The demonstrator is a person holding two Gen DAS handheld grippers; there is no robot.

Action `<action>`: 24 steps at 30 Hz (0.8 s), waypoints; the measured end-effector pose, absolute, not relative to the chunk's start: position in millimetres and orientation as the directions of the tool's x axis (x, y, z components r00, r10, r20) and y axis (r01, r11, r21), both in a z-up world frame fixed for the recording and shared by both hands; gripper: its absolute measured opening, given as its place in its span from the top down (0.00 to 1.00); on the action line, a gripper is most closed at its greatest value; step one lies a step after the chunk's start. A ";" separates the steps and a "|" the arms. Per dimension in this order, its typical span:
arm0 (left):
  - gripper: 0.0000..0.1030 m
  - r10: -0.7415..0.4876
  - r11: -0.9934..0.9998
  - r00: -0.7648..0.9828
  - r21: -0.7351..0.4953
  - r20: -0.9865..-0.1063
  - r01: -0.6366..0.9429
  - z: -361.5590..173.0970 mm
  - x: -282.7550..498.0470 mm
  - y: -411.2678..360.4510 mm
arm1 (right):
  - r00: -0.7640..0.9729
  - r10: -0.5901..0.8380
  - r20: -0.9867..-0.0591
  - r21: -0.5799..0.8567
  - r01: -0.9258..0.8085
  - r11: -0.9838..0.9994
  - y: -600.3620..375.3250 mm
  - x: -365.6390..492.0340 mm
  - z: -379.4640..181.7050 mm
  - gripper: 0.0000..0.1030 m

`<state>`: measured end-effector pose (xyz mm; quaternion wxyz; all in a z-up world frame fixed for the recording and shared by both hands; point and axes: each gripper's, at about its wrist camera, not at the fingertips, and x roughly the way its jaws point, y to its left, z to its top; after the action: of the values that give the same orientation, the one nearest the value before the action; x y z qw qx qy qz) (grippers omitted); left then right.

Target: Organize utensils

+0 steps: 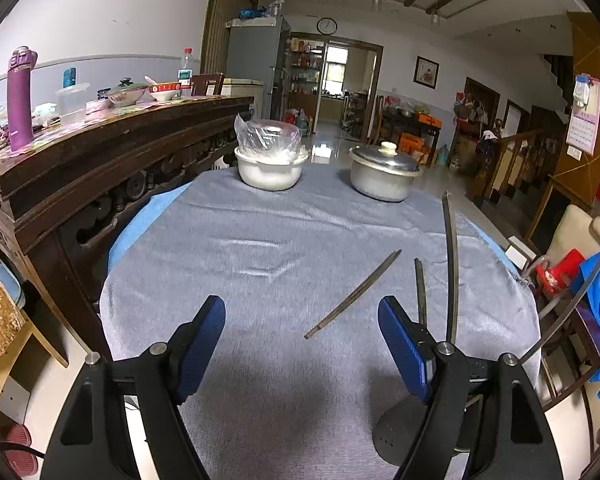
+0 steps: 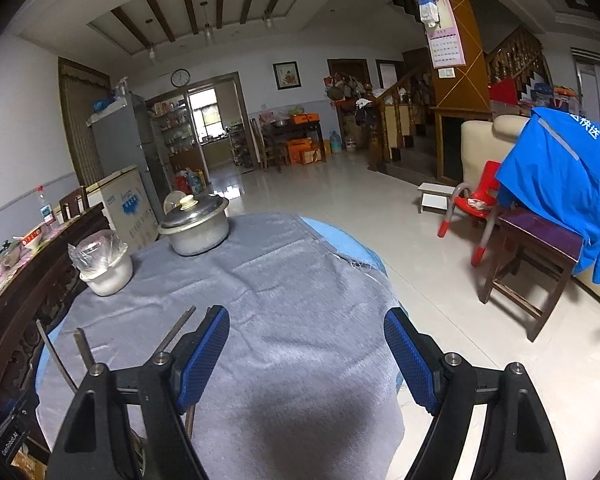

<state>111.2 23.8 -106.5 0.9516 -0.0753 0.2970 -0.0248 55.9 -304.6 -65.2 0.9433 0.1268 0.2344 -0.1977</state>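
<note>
Three dark chopsticks lie on the grey cloth (image 1: 260,248) of the table. One chopstick (image 1: 354,294) lies diagonally just ahead of my left gripper (image 1: 302,322), between its fingers. A short one (image 1: 420,288) and a long one (image 1: 451,260) lie by the right finger. My left gripper is open and empty above the cloth. My right gripper (image 2: 306,330) is open and empty over the cloth's near right part. Chopsticks (image 2: 176,330) show left of its left finger, partly hidden behind it.
A white pot covered with plastic (image 1: 270,160) and a metal pot with a lid (image 1: 384,174) stand at the far side. A dark wooden sideboard (image 1: 100,152) with bottles and bowls runs along the left. A wooden stool with a blue jacket (image 2: 556,200) stands right.
</note>
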 end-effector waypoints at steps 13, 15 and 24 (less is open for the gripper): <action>0.23 -0.080 0.989 0.786 -0.144 -0.613 -0.012 -123.1 132.1 23.3 | 0.781 -0.310 -0.542 0.127 0.441 0.888 -307.9 74.0 -77.2 0.20; 0.23 -0.078 0.989 0.779 -0.145 -0.622 -0.016 -126.7 135.2 23.9 | 0.773 -0.310 -0.553 0.122 0.444 0.888 -308.4 78.2 -81.2 0.20; 0.23 -0.061 0.990 0.752 -0.138 -0.657 -0.041 -143.1 153.7 30.9 | 0.748 -0.305 -0.590 0.103 0.444 0.890 -305.8 97.3 -93.1 0.20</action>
<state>153.7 30.9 -143.1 0.9331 -0.0720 0.3523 -0.0053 97.3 -305.8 -93.1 0.9273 0.1190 0.2920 -0.2020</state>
